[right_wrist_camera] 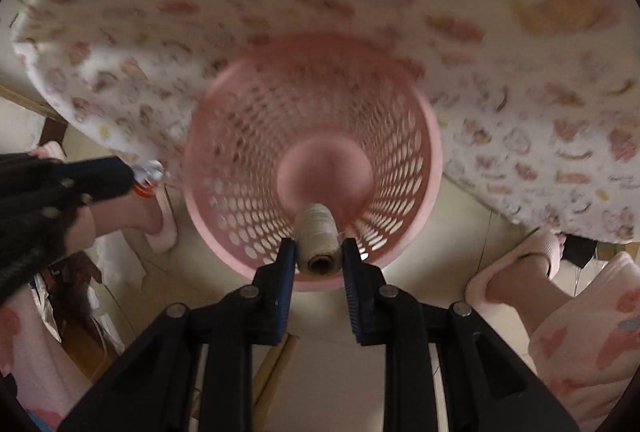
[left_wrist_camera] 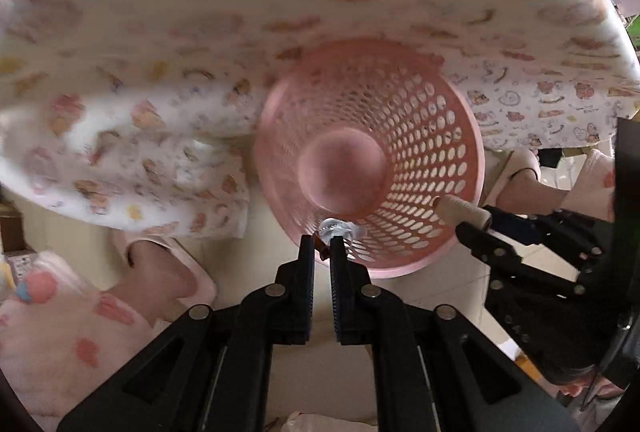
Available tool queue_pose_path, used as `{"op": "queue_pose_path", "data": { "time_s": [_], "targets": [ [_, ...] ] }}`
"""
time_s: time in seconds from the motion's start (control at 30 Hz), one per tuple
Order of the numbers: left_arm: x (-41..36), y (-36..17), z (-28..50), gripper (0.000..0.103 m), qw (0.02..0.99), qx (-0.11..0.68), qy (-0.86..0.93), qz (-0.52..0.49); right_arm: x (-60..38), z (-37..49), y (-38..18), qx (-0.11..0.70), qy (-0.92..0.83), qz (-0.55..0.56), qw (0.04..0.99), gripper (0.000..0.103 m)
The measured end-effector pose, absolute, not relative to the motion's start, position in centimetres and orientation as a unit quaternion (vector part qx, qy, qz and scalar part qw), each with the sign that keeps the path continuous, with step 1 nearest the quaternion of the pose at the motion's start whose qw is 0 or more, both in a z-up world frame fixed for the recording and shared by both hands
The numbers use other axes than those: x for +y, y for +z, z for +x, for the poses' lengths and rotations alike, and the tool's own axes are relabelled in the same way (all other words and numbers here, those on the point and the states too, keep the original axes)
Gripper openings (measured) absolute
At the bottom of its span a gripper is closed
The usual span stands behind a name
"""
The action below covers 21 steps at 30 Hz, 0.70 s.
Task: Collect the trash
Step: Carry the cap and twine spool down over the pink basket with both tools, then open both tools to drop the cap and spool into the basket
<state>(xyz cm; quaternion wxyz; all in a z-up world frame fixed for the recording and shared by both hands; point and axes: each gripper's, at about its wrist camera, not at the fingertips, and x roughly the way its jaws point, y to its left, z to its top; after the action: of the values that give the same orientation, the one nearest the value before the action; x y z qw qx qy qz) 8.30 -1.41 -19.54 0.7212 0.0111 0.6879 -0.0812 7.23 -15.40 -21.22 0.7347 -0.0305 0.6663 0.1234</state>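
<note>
Above the empty pink bin (right_wrist_camera: 312,160) on the floor, my right gripper (right_wrist_camera: 319,252) grasps a thread spool (right_wrist_camera: 318,238) and my left gripper (left_wrist_camera: 322,246) pinches a crumpled wrapper (left_wrist_camera: 336,228); I should release only once each clears the rim.

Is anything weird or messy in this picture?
Nothing looks spilled or broken. The pink basket stands upright on the floor with nothing in it. The right gripper holds a spool of thread above it, and the left gripper pinches a crinkly clear wrapper over its rim.
</note>
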Motion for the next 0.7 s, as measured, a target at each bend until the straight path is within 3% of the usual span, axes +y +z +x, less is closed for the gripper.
{"op": "queue_pose_path", "data": {
  "time_s": [0.17, 0.6, 0.7],
  "targets": [
    [-1.0, -22.9, 8.4, 0.006, 0.695, 0.713, -0.080, -0.042, -15.3, 7.1, -23.4, 0.694, 0.119, -0.002, 0.710, 0.022],
    [-1.1, -23.5, 8.3, 0.006, 0.697, 0.710, -0.073, -0.067, -18.0, 8.3, -26.0, 0.720, 0.064, 0.064, 0.688, 0.022],
    [-1.0, -23.5, 8.5, 0.019, 0.691, 0.718, -0.065, -0.058, -18.6, 8.4, -26.4, 0.724, 0.053, 0.083, 0.683, 0.022]
  ]
}}
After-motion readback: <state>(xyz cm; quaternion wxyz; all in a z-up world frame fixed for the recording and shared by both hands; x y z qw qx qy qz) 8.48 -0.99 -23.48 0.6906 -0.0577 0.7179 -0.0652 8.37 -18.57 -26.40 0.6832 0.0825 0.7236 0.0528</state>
